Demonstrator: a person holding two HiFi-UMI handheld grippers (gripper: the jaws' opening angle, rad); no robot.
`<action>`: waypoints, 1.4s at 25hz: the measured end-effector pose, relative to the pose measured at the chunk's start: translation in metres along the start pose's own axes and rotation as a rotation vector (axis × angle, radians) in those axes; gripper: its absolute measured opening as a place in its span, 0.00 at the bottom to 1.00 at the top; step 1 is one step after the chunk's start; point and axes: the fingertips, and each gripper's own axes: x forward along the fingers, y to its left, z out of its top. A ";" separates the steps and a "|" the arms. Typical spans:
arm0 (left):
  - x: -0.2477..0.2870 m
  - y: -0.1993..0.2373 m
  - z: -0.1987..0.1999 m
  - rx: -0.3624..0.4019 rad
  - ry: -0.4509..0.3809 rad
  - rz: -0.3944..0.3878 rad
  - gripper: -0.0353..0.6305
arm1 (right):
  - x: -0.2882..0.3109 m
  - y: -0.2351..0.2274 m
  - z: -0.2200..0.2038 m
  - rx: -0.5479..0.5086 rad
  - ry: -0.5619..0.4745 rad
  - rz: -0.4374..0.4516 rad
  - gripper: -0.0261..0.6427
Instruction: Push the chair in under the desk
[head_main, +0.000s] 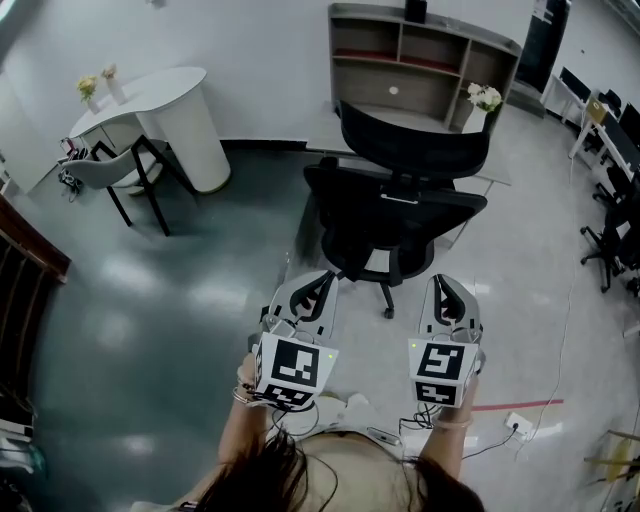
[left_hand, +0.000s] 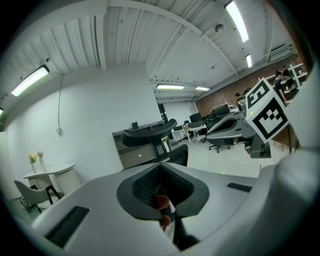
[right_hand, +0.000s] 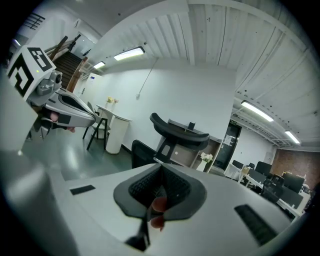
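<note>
The black chair (head_main: 400, 200) stands on the floor (head_main: 200, 270) at the near edge of the grey surface (head_main: 322, 135), its backrest and headrest turned toward the person; both claws sit on the near side of it, 1 to each side of its wheeled base, pointing at its back and apart from it.

Left claw (head_main: 327, 279): jaws pressed together with nothing between them; in the left gripper view the closed tips (left_hand: 160, 167) line up just below the chair's headrest (left_hand: 150, 134).

Right claw (head_main: 441, 283): jaws likewise together and empty; in the right gripper view its tips (right_hand: 161, 167) point at the chair (right_hand: 175, 137), whose headrest rises above them.

Each claw carries a cube with black-and-white square markers (head_main: 293, 368); the patterns are codes, not letters.

A shelf unit (head_main: 420, 50) and white flowers (head_main: 485, 97) stand on the surface beyond the chair.
</note>
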 end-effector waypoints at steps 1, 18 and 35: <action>0.001 0.004 -0.002 0.005 0.002 0.004 0.07 | 0.001 0.002 0.000 -0.005 0.002 0.000 0.08; 0.030 0.018 -0.026 -0.039 0.016 -0.043 0.07 | 0.003 0.007 -0.016 -0.066 0.098 -0.037 0.08; 0.065 0.001 -0.030 0.041 0.010 -0.101 0.07 | 0.019 -0.007 -0.032 -0.065 0.109 -0.021 0.08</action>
